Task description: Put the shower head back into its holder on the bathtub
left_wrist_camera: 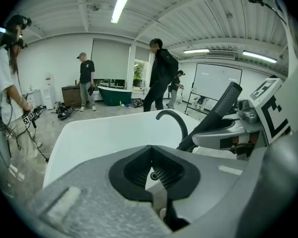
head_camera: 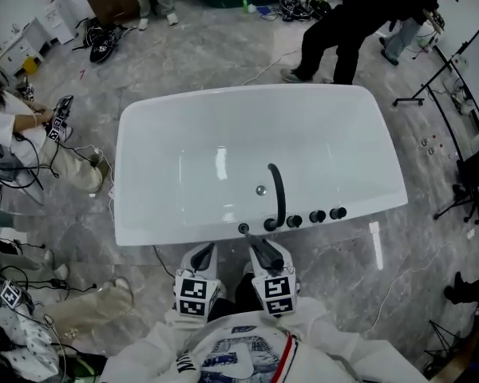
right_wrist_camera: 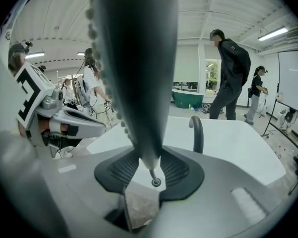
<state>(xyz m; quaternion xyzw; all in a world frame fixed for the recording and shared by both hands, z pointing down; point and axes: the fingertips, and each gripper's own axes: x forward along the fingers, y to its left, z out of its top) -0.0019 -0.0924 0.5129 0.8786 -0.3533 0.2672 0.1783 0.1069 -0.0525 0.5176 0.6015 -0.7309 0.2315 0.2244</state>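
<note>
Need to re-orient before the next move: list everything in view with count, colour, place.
Bathtub: one, white, centre of floor.
Spout: one, black, tub's near rim.
Knobs: three, black, right of the spout.
Holder: one, black, left of the spout.
Drain: one, silver, tub bottom.
Shower head: one, dark grey, in the right claw.
Second tub: one, green, far wall.
Bystanders: several, black or white tops, around the tub.
Left claw: one, grey, shut, empty.
Right claw: one, grey, shut on the shower head.

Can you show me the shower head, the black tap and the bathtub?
shower head [right_wrist_camera: 134, 73], right gripper view, on its wide dark body.
tap [head_camera: 277, 190], head view, on the middle of the curved spout.
bathtub [head_camera: 136, 166], head view, on the white left rim.
</note>
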